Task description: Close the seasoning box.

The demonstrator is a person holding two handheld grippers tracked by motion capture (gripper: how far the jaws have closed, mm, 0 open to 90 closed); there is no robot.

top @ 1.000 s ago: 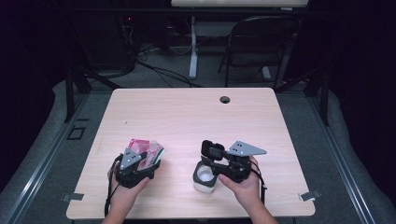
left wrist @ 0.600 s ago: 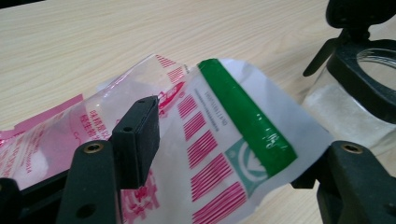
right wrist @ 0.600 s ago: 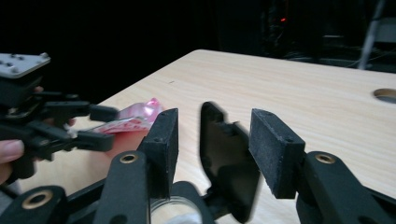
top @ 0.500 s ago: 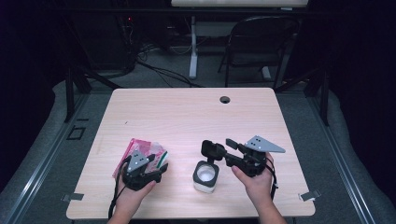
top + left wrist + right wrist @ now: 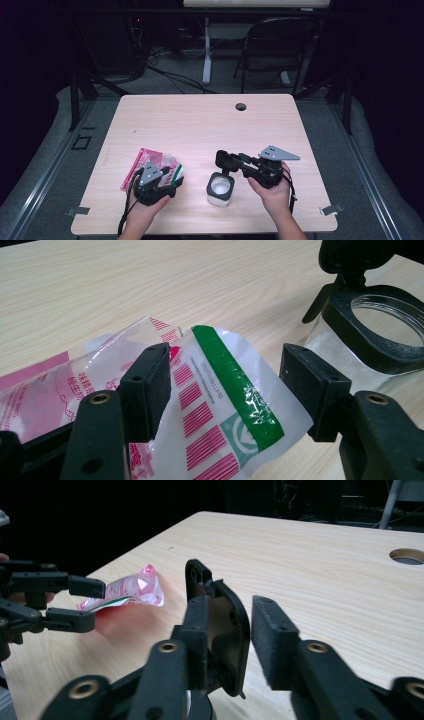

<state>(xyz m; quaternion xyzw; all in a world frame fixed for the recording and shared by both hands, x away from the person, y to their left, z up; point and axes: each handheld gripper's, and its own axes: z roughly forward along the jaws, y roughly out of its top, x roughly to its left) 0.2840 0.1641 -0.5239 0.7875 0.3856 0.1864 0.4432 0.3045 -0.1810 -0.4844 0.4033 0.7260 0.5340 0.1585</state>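
Wooden table (image 5: 200,125) bears packet (image 5: 150,162), seemingly lengthwise toward its far-left corner.

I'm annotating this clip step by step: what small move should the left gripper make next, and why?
Probably close the left gripper on the packet: its open jaws sit on either side of the packet's end, and the jar beside it stands with its lid flipped up by the right gripper.

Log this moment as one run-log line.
left gripper: open over plastic packet | right gripper: holds jar lid flipped up | glass jar: open, upright on table
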